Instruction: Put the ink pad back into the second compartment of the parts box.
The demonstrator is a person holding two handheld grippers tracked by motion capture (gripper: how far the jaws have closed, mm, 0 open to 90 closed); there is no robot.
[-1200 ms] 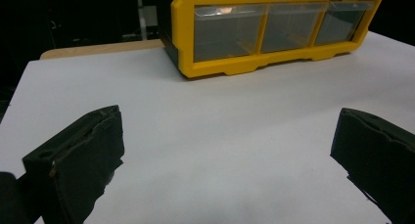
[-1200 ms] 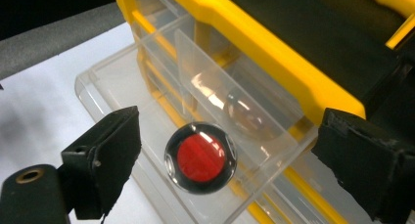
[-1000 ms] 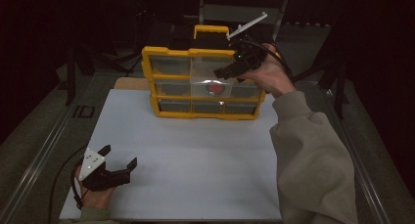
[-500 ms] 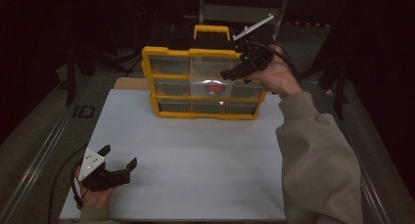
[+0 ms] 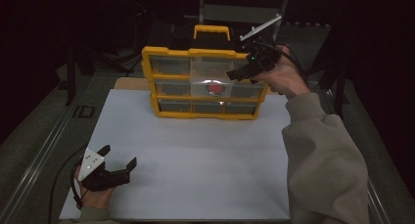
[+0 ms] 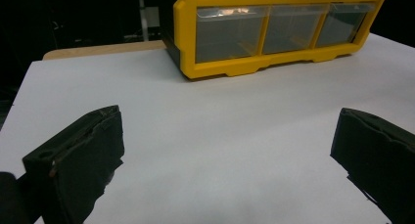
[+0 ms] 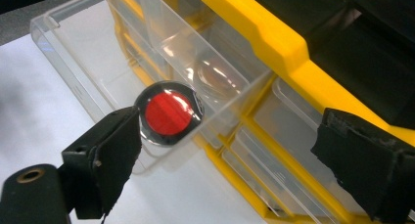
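Note:
A yellow drawer organizer [image 5: 205, 53] [image 6: 274, 62] stands at the far side of the white table. One clear drawer [image 5: 210, 79] [image 7: 98, 67] in its upper middle is pulled out, and a round black-rimmed red disc [image 5: 214, 88] [image 7: 169, 113] lies inside it. My right gripper [image 5: 242, 71] [image 7: 230, 160] hovers open just right of and above that drawer, jaws apart, holding nothing. At the near left corner of the table my left gripper [image 5: 117, 161] [image 6: 225, 160] rests open, its jaws wide over bare white surface.
The white table top [image 5: 195, 160] stretches between the organizer and the near edge. A wooden board edge [image 5: 129, 83] shows behind the left of the organizer. A metal rail [image 5: 44, 145] runs along the left side. A sleeved right forearm [image 5: 323, 160] crosses the right side.
The right gripper has drawn back slightly up and to the right, away from the open drawer. The left gripper has stayed put.

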